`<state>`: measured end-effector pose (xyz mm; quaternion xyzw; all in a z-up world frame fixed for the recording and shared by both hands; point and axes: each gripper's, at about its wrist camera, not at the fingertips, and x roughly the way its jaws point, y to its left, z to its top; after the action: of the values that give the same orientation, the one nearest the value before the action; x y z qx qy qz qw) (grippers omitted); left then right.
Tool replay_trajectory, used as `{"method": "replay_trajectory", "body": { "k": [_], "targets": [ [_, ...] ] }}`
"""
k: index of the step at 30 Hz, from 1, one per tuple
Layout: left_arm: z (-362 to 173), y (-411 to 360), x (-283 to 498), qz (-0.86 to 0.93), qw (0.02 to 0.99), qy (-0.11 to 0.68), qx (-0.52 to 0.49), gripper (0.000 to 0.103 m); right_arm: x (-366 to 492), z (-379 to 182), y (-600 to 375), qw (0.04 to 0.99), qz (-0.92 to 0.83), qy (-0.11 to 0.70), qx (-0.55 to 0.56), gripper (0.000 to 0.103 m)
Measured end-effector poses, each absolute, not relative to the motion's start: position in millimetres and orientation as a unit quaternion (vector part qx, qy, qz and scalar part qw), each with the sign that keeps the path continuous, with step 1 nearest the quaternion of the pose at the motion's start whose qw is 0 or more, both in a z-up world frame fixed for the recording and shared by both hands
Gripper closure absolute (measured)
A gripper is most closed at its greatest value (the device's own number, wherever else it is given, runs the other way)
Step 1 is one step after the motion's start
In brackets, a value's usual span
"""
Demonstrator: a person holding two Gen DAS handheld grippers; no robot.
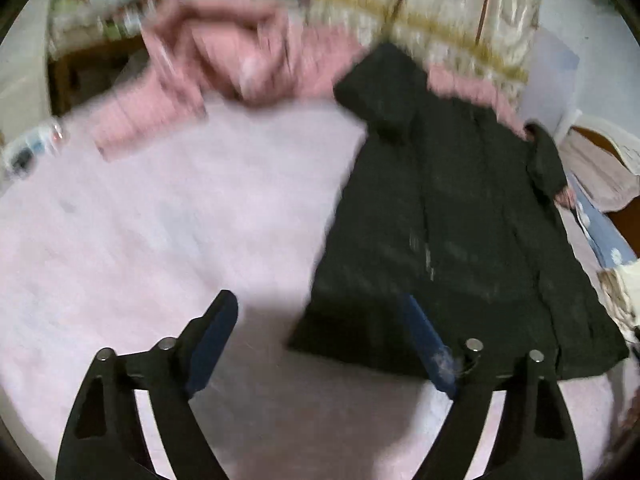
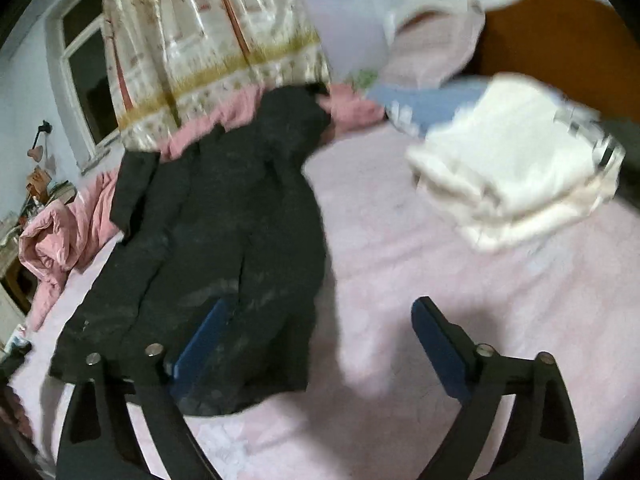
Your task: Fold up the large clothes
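Black coat lies lengthwise, hem nearest, collar toward the curtain.

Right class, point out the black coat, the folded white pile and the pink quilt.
black coat (image 2: 224, 216): right wrist view, middle of its body.
folded white pile (image 2: 508, 160): right wrist view, its top layer.
pink quilt (image 1: 240, 56): left wrist view, its bunched middle.

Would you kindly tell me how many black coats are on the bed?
1: the black coat lies spread flat on the pink bed, beside the folded white pile. More could be hidden off-frame.
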<state>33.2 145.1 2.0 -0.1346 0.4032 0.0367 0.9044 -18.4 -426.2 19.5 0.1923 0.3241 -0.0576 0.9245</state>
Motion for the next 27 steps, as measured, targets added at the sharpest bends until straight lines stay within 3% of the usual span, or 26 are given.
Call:
{"method": "replay_trajectory", "body": {
  "k": [4, 6, 7, 8, 9, 12, 18, 27],
  "targets": [
    [-24, 140, 39, 0.034, 0.884, 0.438, -0.160, 0.040, 3, -15, -420, 0.886, 0.020, 0.391, 0.248, 0.029],
    [-22, 129, 41, 0.022, 0.889, 0.436, -0.139, 0.059, 11, -29, -413, 0.870, 0.064, 0.406, 0.272, 0.035],
    [-22, 126, 42, 0.011, 0.888, 0.437, -0.139, 0.064, 10, -30, -408, 0.877, 0.049, 0.400, 0.262, 0.053],
    [-21, 123, 41, 0.003, 0.889, 0.435, -0.141, 0.076, 9, -30, -405, 0.883, 0.036, 0.396, 0.248, 0.070],
    [-20, 120, 41, -0.006, 0.891, 0.431, -0.143, 0.090, 9, -30, -402, 0.887, 0.036, 0.394, 0.239, 0.097],
    [-13, 122, 33, -0.011, 0.902, 0.405, -0.149, 0.099, 0, -22, -403, 0.896, 0.027, 0.366, 0.251, 0.099],
    [41, 125, -25, -0.025, 0.937, 0.326, -0.126, 0.099, -60, 25, -395, 0.926, 0.005, 0.297, 0.232, 0.100],
    [61, 119, -94, -0.011, 0.938, 0.332, -0.099, 0.099, -145, 61, -380, 0.944, -0.019, 0.269, 0.193, 0.100]
  ]
}}
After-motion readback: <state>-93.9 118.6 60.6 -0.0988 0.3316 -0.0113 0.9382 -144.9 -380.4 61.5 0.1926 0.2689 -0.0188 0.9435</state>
